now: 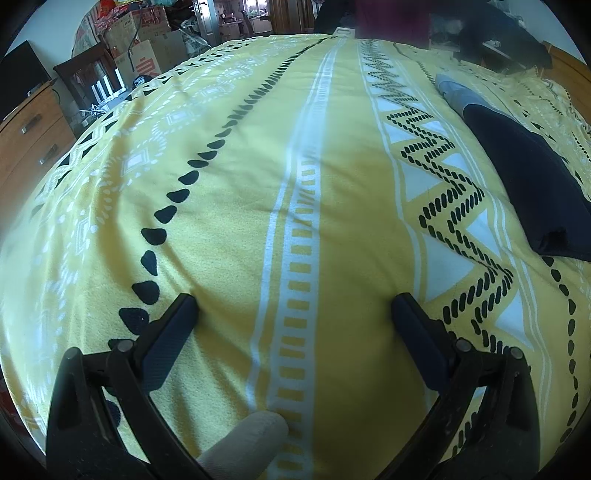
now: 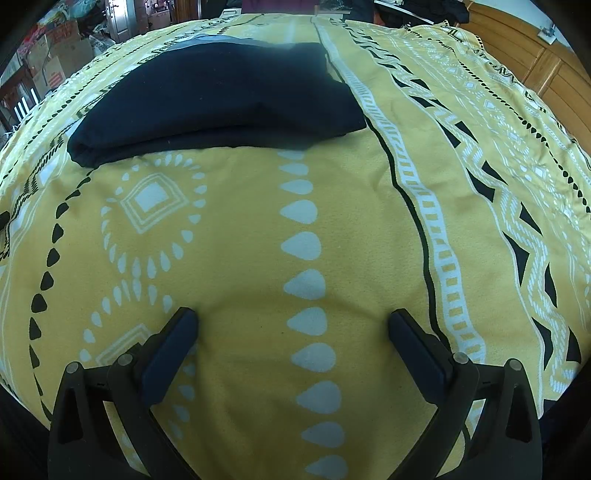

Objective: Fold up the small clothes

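A dark navy garment (image 2: 218, 96) lies folded into a flat bundle on the yellow patterned bedspread (image 2: 240, 229), with a grey part showing at its far end. In the left wrist view it (image 1: 524, 173) lies at the right edge. My right gripper (image 2: 293, 319) is open and empty, low over the bedspread, a short way in front of the garment's near folded edge. My left gripper (image 1: 295, 304) is open and empty over bare bedspread (image 1: 229, 206), well to the left of the garment. A gloved fingertip (image 1: 255, 439) shows at the bottom of the left wrist view.
A wooden dresser (image 1: 26, 144) and stacked cardboard boxes (image 1: 144, 48) stand beyond the bed's left side. A wooden headboard or cabinet (image 2: 535, 55) runs along the right. A person in a dark red top (image 1: 391, 18) stands at the far end of the bed.
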